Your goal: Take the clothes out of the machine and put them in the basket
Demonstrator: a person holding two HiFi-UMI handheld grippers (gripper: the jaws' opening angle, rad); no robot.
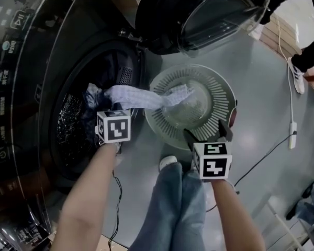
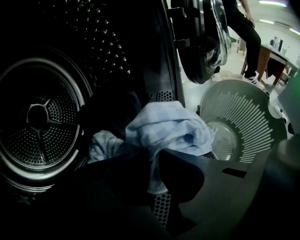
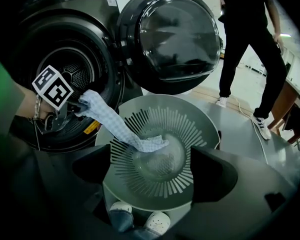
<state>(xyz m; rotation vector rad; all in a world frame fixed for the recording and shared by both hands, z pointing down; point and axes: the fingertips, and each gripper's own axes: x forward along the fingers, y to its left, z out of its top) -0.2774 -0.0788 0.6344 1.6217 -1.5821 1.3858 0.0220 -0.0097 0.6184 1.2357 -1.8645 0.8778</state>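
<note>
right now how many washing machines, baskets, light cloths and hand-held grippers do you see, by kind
washing machine: 1
basket: 1
light checked cloth: 1
hand-held gripper: 2 (left hand-held gripper shut on the cloth, right hand-held gripper open)
total: 5

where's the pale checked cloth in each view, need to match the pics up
head view: the checked cloth stretches across the middle, from the drum mouth to the basket.
left gripper view: centre, bunched at the drum's edge, just left of the basket.
right gripper view: left of centre, running diagonally down into the basket.
shared landmark: the round slatted basket.
</note>
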